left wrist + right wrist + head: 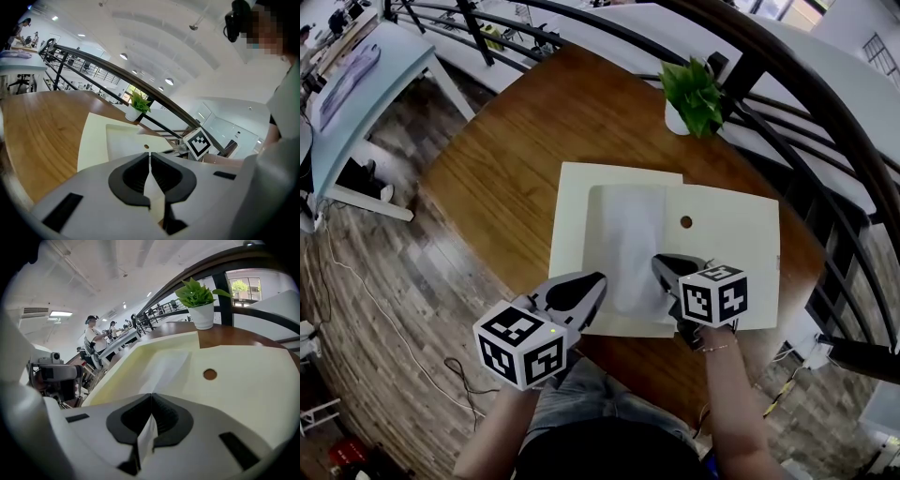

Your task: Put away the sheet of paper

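Round wooden table (pixel 487 178), plant (pixel 694 94) at its far edge. The sheet of paper (pixel 628 234) lies on a cream folder (pixel 731 234) toward the near edge. Your left gripper (pixel 600 280) and right gripper (pixel 660 266) both have jaws clamped on the sheet's near edge.

Two tools: left tool (pixel 581 292), right tool (pixel 673 272). One sheet (pixel 628 244). Two cream panels: left panel (pixel 574 234), right panel (pixel 731 253) with one hole (pixel 686 222). One plant (pixel 694 89) in one pot (pixel 674 120). One round worktop (pixel 506 178).
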